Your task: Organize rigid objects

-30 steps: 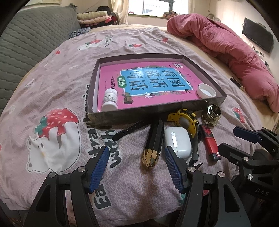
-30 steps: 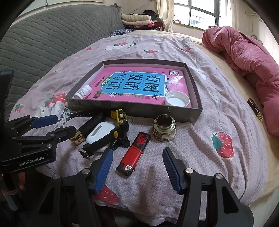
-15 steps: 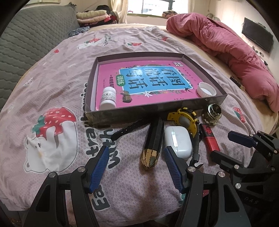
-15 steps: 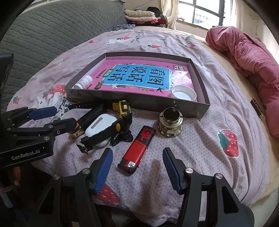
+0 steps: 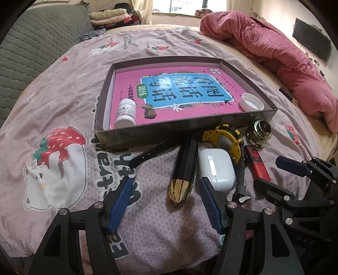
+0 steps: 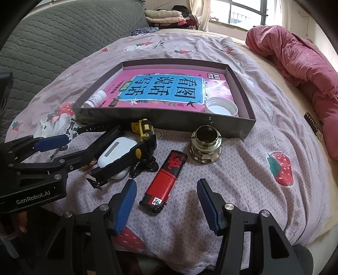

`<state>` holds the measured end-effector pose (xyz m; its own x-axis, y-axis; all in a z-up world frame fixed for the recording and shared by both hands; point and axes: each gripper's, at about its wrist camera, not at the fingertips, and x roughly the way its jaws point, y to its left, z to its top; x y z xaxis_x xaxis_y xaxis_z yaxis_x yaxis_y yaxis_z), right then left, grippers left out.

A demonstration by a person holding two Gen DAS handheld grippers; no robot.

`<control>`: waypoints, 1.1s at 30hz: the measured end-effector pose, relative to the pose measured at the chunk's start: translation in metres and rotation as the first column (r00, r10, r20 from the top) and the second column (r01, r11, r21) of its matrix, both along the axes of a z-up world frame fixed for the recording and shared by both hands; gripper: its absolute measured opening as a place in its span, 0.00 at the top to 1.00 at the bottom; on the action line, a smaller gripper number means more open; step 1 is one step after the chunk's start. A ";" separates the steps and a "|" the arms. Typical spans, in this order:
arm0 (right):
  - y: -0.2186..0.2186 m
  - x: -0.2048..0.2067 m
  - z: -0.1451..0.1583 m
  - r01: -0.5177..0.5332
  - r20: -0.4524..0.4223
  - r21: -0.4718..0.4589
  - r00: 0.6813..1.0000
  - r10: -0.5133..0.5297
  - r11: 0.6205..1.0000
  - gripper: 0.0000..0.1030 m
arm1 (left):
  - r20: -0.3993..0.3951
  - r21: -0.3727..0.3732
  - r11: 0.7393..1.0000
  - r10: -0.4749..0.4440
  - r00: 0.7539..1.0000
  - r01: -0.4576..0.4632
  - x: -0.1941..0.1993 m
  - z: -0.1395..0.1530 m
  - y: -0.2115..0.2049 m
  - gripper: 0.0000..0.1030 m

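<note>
A dark shallow box [image 5: 169, 133] on the bed holds a pink book [image 5: 179, 93], a white pill bottle [image 5: 125, 113] and a white cap [image 5: 251, 104]. In front of it lie a black pencil-shaped piece with a gold tip [image 5: 183, 171], a white earbud case [image 5: 215, 167], a yellow-and-black watch [image 5: 224, 139], a red lighter [image 6: 166, 179] and a small glass jar [image 6: 206, 146]. My left gripper [image 5: 166, 201] is open, its fingers either side of the gold tip without touching. My right gripper [image 6: 166, 203] is open just short of the lighter's near end.
The bedspread [image 5: 63, 127] is pink with strawberry and bear prints. A rumpled red quilt [image 5: 285, 59] lies at the right, and a grey padded headboard [image 6: 52, 42] rises at the left. Folded clothes [image 6: 166, 18] sit by the window. The bed's edge runs under both grippers.
Both grippers stay almost still and the views shift only slightly. The jaws keep the same width and no object has moved.
</note>
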<state>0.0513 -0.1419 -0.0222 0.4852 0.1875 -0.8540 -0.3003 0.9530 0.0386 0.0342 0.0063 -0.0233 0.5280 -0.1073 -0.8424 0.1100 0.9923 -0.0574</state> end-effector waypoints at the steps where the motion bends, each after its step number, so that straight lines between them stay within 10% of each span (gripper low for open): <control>1: 0.000 0.001 -0.001 0.006 -0.004 0.001 1.000 -0.006 1.000 0.43 | -0.001 0.000 1.000 -0.001 1.000 0.001 0.001 -0.001 0.000 0.35; 33: -0.003 0.016 -0.017 0.050 -0.040 -0.029 0.998 -0.051 0.998 0.43 | -0.018 -0.003 1.000 -0.008 1.000 0.008 0.014 -0.014 -0.001 0.35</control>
<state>0.0678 -0.1447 -0.0395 0.4584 0.1399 -0.8777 -0.2509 0.9677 0.0232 0.0484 0.0056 -0.0374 0.5120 -0.1141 -0.8514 0.1172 0.9911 -0.0624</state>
